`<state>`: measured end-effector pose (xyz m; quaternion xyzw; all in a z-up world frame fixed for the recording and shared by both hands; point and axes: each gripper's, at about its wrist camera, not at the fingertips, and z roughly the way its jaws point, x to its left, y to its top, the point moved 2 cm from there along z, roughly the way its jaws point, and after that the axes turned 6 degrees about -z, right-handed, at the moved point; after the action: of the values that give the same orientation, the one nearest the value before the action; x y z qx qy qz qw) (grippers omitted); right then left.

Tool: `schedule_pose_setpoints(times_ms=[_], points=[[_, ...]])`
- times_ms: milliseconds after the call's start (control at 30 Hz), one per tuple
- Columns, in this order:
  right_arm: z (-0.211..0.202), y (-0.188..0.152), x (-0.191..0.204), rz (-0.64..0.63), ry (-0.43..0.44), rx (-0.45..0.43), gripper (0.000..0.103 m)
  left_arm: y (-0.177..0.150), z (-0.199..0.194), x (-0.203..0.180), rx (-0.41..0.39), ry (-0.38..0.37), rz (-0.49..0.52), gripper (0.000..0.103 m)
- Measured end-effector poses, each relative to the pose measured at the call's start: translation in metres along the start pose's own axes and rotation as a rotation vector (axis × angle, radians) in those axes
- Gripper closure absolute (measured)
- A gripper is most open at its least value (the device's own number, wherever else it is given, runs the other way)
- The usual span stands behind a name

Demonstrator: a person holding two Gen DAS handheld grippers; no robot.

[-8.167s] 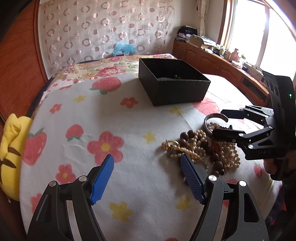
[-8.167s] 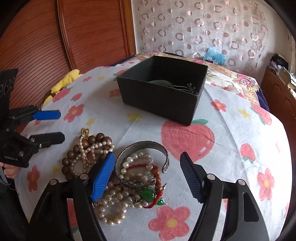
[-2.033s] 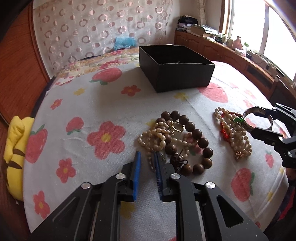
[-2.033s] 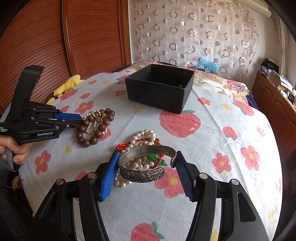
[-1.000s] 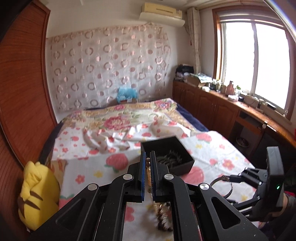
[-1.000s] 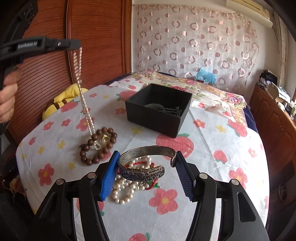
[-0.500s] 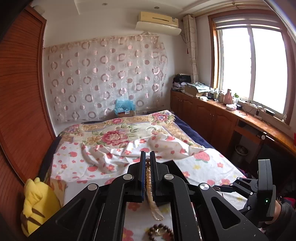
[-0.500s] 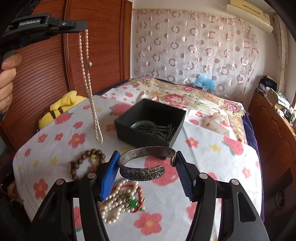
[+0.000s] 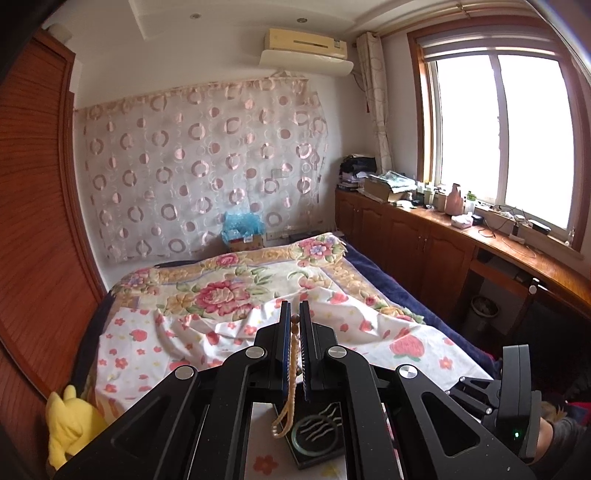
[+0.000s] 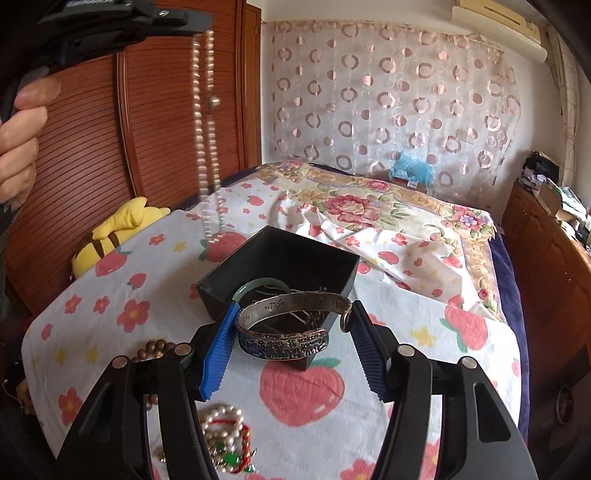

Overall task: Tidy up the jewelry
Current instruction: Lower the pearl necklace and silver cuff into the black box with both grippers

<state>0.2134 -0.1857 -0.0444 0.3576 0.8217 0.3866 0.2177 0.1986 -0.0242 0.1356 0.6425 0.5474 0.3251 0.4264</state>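
My left gripper [image 9: 294, 314] is shut on a long pearl necklace [image 9: 291, 373], which dangles between its fingers. Its looped end hangs over the black box [image 9: 317, 461]. In the right wrist view the same necklace [image 10: 205, 147] hangs from the left gripper [image 10: 199, 24] at the top left, its lower end near the far left corner of the box [image 10: 295, 254]. My right gripper [image 10: 291, 332] is shut on an engraved silver cuff bracelet [image 10: 284, 339], held just in front of and above the box. A green bangle [image 10: 258, 284] lies inside.
A brown bead bracelet [image 10: 151, 349] and a tangle of pearls with red and green beads [image 10: 225, 439] lie on the flowered sheet near me. A yellow plush toy [image 10: 110, 232] sits at the left edge. A person's hand [image 10: 18, 136] grips the left tool. The right gripper [image 9: 480, 398] shows at the right.
Both grippers have risen and moved toward the box. The pearl necklace has lifted off the bead bracelet and now swings free by the box. The cuff stays gripped.
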Motion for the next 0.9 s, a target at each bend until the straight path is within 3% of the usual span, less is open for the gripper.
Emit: schedule_pose_setpoints(times_ms=[467,900], points=[[0.06,0.003,-0.006,-0.008,0.052,0.025,0.04,-0.049,0.088,0.023,0.155,-0.022,-0.045,0.099],[0.085,-0.001,0.004,-0.037,0.067,0.059,0.039,-0.088,0.112,0.035,0.25,-0.035,-0.062,0.099]])
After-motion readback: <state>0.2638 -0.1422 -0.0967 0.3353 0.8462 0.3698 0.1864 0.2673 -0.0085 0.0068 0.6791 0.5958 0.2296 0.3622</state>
